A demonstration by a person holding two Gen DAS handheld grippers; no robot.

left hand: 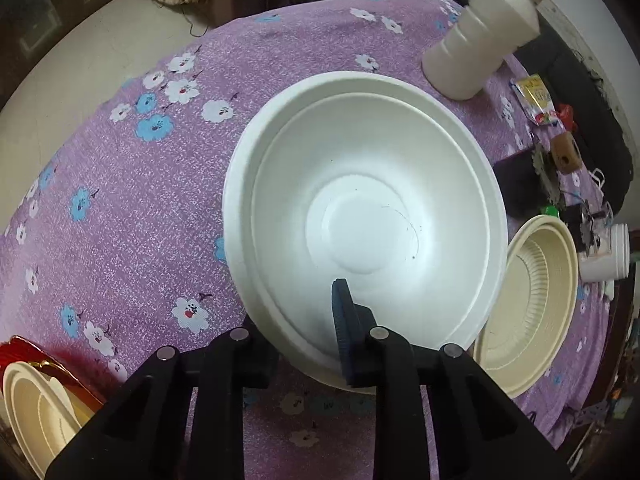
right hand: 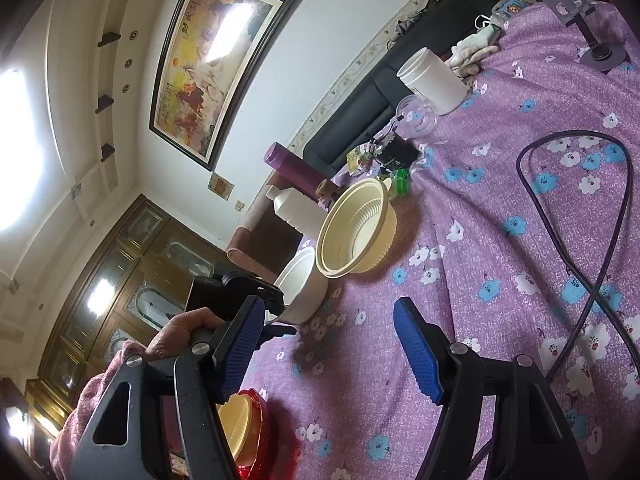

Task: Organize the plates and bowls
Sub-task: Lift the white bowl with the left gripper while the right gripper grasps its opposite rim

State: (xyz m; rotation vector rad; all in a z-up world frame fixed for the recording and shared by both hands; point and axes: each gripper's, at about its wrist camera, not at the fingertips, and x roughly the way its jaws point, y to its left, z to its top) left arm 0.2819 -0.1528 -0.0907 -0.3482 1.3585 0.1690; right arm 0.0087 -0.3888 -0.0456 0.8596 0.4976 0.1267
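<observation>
Left hand-held gripper (left hand: 316, 344) pointed steeply down and was clenched on the near rim of a white foam bowl (left hand: 364, 208): one blue pad lay inside the wall, while the other finger sat outside and under the rim, mostly hidden. That bowl appeared to sit nested in a second white one, whose rim showed as an outer ring. Just to the right of this hand-held gripper, beside the white bowl, stood a cream ribbed bowl (left hand: 532, 304) on the purple flowered cloth (left hand: 120, 208) of the tabletop. Beyond the white bowl, farther from the fingers, a white plastic bottle (left hand: 480, 44) stood upright. At the near left, a cream dish rested in a red container (left hand: 36, 396). Small clutter and a white jar (left hand: 604, 256) lay past the cream bowl, at the far right edge.

Right hand-held gripper (right hand: 332, 348) was released, its blue pads (right hand: 416, 356) standing well apart with only cloth between them. Ahead of it and to the left, a person's hand (right hand: 180, 336) in a pink sleeve gripped the other tool at the white bowl; the cream bowl lay just beyond. A dark purple cable (right hand: 576, 248) looped over the cloth to the right, and the red container lay below its left finger.
</observation>
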